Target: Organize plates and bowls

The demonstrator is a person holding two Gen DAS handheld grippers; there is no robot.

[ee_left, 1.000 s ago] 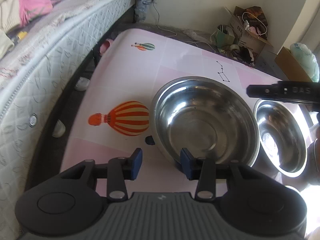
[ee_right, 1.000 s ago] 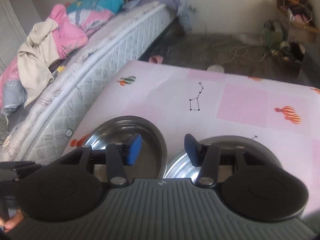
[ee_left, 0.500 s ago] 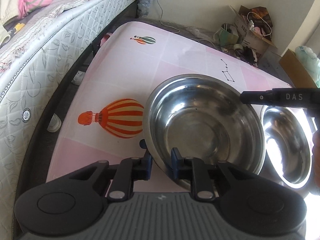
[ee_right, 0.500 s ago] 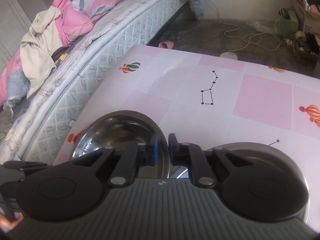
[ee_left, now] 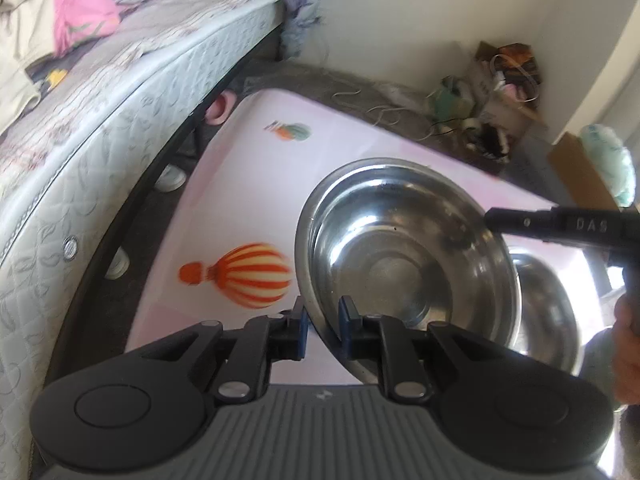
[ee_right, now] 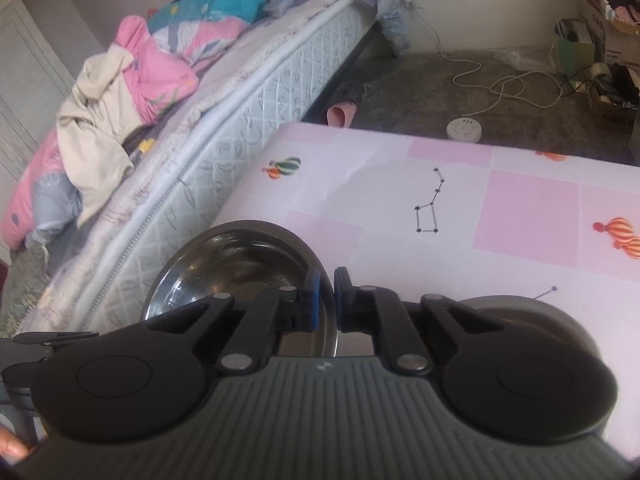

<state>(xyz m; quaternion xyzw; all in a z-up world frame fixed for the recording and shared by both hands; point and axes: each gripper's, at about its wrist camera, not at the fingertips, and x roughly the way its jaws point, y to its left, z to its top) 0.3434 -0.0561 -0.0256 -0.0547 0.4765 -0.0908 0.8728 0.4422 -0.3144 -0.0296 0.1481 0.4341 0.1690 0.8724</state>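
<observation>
Bedroom clutter surrounding a pink patterned counter

A counter covered in pink and white squares is showing printed hot-air balloons and a star constellation drawing. A quilted mattress is running along its left side, with pink and beige bedding lying heaped on top. A pink slipper is sitting on the grey floor just beyond the counter's far edge, near a round white power socket with its white cable trailing away. Cardboard boxes full of odds and ends are standing against the far wall.
</observation>
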